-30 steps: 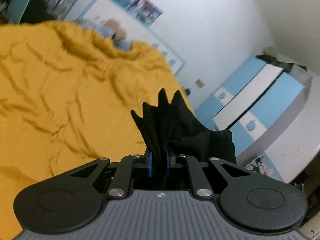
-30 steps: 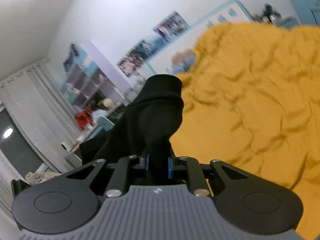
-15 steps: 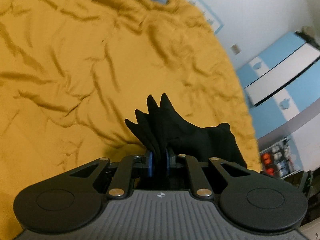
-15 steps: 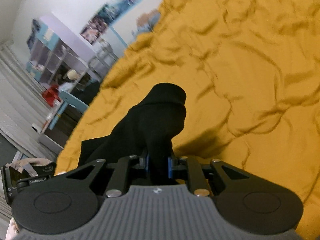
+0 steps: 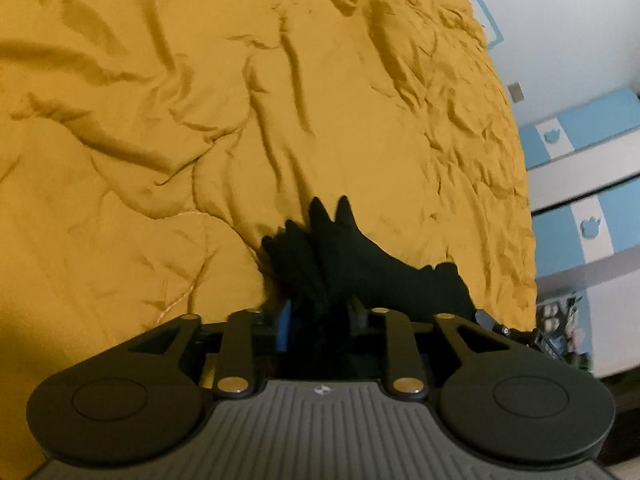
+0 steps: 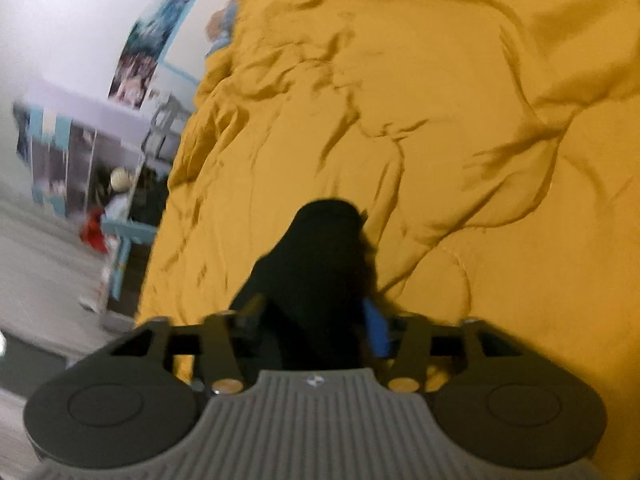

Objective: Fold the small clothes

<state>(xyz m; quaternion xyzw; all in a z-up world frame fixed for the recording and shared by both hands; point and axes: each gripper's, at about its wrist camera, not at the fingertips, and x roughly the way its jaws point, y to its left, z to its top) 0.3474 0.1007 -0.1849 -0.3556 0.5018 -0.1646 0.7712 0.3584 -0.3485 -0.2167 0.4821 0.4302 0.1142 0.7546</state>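
Over the bed now, and a rumpled yellow bedspread (image 5: 200,120) is seen filling both views. In the left wrist view the left claw (image 5: 318,322) is seen with its jaws spread apart, a blue pad (image 5: 283,326) exposed on one side, and the black garment (image 5: 352,256) is bunched up between them. A firm pinch is not shown there; the cloth is lying in the gap rather than being squeezed. Pointed folds of the fabric are thrown up ahead of the fingers, and the rest is draped to the right across the bedspread. Blue and white cabinet doors (image 5: 592,184) are seen beyond the bed's right edge.

In the right wrist view, which is blurred, the right claw (image 6: 316,328) is also seen parted, one blue pad (image 6: 376,330) laid bare. The black garment (image 6: 316,264) is heaped between the jaws and rounded at its far end, resting on the bedspread (image 6: 460,120). Whether it is touched by the pads cannot be told through the blur. A shelf unit (image 6: 84,148) and posters (image 6: 160,28) are glimpsed on the left.
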